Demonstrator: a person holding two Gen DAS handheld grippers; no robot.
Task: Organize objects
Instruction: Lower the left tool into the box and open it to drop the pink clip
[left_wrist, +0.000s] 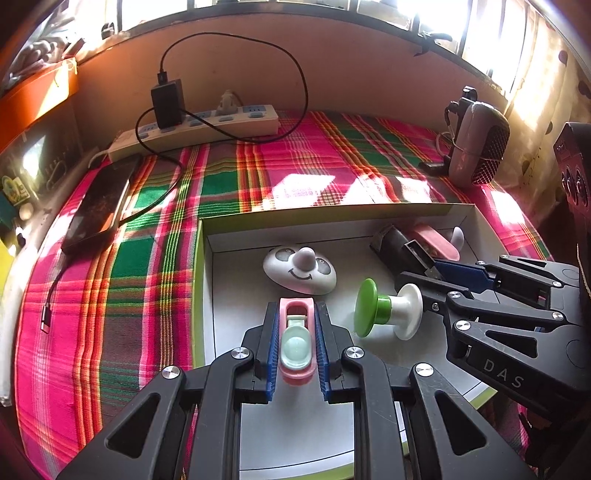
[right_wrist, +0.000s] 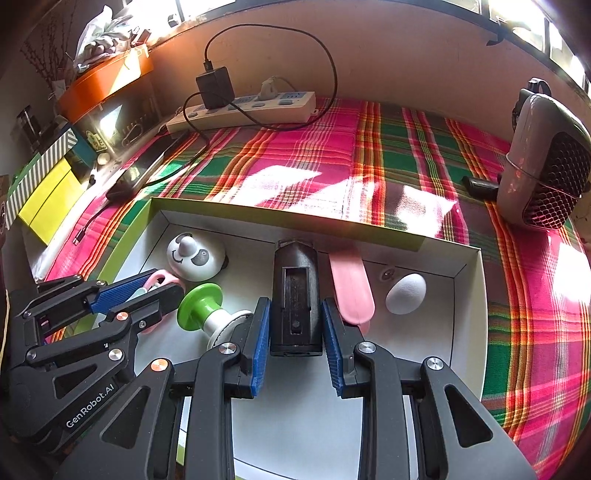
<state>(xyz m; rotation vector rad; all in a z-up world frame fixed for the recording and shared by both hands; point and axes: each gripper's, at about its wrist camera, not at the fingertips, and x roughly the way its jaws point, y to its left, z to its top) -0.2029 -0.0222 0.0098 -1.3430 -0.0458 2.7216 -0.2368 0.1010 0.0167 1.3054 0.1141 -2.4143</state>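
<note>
Two tools work inside one shallow white box (right_wrist: 469, 266) with a lime-green rim, which lies on a table spread with a pink, green and orange plaid cloth (left_wrist: 258, 166). Everything visibly being sorted is already within the box walls; nothing loose of that kind shows on the cloth, so the gathering looks largely done, and what seems left is setting down the two pieces in hand.

Right tool (right_wrist: 295, 332): jaws partly closed on a black, blocky cylindrical device (right_wrist: 295, 288) with a rectangular recess in its upper face; the blue pads press its two sides, and it points toward the far wall of the box.

Left tool (left_wrist: 297, 343): jaws drawn narrow on a small pink clip-like piece with a pale mint insert (left_wrist: 297, 347), held over the left part of the box floor.

Lying free in the box, by size: a white oval panda-face toy (left_wrist: 300, 270) with a raised nose, near the far left corner; a flat pink tongue-shaped piece (right_wrist: 352, 288) just beside the black device; a green-capped white spool-shaped knob (left_wrist: 384, 310) tipped on its side between the tools; a white textured egg (right_wrist: 405, 293) toward the right wall.

Outside the box, at the far edge: a power strip (left_wrist: 236, 123) with a black charger and a phone (left_wrist: 98, 203).
</note>
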